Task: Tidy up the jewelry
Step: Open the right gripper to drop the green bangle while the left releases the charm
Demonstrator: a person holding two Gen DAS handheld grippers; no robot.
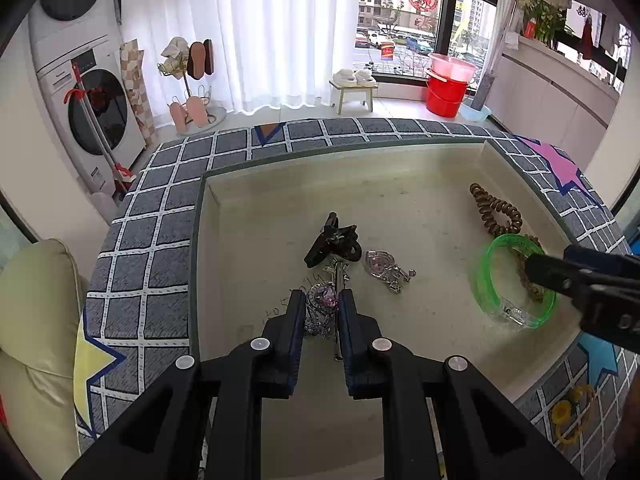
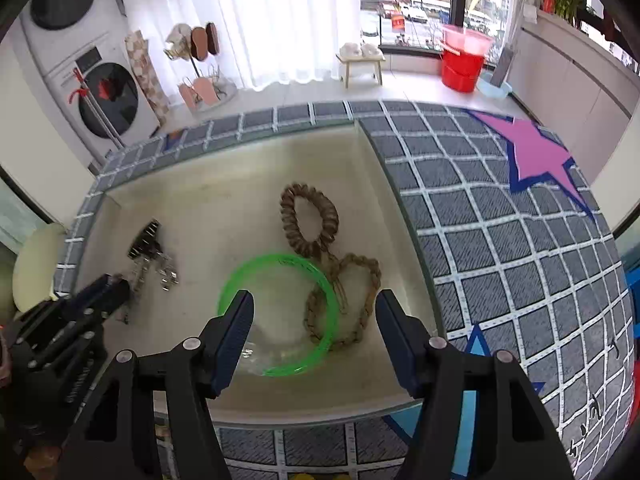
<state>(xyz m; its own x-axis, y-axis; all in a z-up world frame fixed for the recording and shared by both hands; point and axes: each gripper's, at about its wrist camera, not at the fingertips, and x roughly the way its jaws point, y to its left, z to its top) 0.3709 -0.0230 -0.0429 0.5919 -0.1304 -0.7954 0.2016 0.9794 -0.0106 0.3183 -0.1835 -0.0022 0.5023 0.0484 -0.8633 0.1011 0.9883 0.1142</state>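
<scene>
Now green bangle (image 2: pixel 280 316) under open right hand-held gripper (image 2: pixel 314 300).

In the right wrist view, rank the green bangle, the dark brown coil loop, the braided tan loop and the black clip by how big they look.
1. green bangle, nearest the camera
2. dark brown coil loop and braided tan loop: too alike to rank
3. black clip
</scene>
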